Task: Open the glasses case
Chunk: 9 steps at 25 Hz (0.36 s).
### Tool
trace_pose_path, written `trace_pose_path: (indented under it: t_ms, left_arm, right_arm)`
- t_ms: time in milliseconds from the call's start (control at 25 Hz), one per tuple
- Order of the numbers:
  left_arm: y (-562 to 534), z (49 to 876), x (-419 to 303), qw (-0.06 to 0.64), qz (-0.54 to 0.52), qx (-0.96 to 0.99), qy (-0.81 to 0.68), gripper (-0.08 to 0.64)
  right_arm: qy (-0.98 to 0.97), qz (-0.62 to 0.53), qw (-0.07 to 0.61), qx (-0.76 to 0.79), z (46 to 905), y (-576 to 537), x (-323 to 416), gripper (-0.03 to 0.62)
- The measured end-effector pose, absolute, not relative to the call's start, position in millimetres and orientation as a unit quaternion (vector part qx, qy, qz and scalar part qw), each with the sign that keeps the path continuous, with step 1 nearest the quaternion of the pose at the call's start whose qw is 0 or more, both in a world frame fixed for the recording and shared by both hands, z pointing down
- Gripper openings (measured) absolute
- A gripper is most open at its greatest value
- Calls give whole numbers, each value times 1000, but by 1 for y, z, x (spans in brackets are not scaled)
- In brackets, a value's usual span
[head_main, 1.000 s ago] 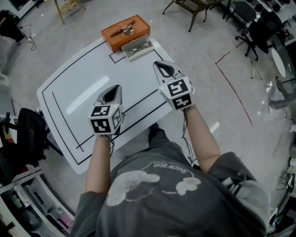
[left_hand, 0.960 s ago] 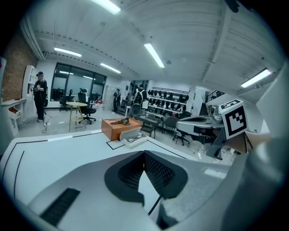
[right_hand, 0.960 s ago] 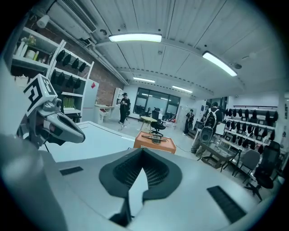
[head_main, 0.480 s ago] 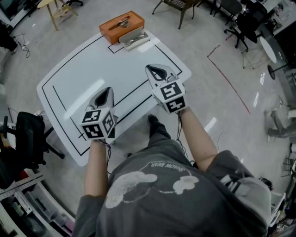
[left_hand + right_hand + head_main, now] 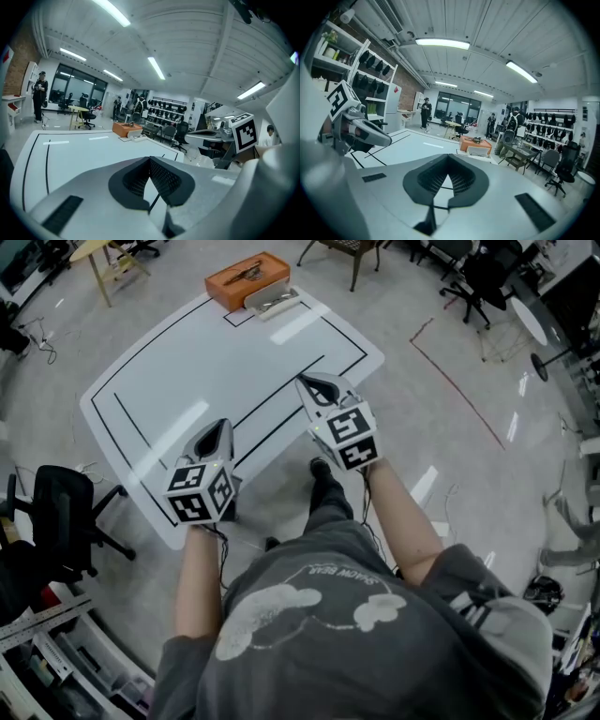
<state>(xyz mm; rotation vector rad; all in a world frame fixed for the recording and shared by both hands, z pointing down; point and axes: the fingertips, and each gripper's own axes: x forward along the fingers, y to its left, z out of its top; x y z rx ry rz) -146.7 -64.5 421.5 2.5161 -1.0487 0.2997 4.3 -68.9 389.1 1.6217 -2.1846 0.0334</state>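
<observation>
Case: the pale grey oblong glasses case [image 5: 272, 302] lies at the far corner of the white desk [image 5: 216, 362], which has black lines drawn on its top. It is too small here to tell whether its lid is down.
Neighbour: an orange rectangular box [image 5: 247, 277] stands just behind the case at the same corner. It carries a small dark thing that I cannot make out.
Why there: a small black outline is drawn on the desk just beside the case, so this corner reads as a marked start place. The case's long side seems to face the near edge, which would suit an approach from the front.
Left gripper: the grey left gripper [image 5: 223, 426] hovers over the desk's near edge, jaws closed tip to tip on nothing.
Right gripper: the grey right gripper [image 5: 315, 382] hovers by the near right edge, jaws likewise pressed together and empty.
Why held so: both point across the desk toward the far corner, side by side and sloping a little downward. I judge this a carrying pose, since nothing to grasp is within reach.
Gap: nearly the whole desk top lies between the 2 grippers and the case.
Stage: opening has not begun. Probably 1 gripper must steady the base while the other lifts the lid, and both must spread their jaws first.
</observation>
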Motion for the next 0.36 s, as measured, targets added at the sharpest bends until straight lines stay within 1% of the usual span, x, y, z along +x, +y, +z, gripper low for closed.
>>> trace_pose_path:
  t_ms: [360]
  left_arm:
    - [-40,418,-165,200,99,907,-356,2]
  right_arm:
    - [-776,19,214,593,392,-32,-17,0]
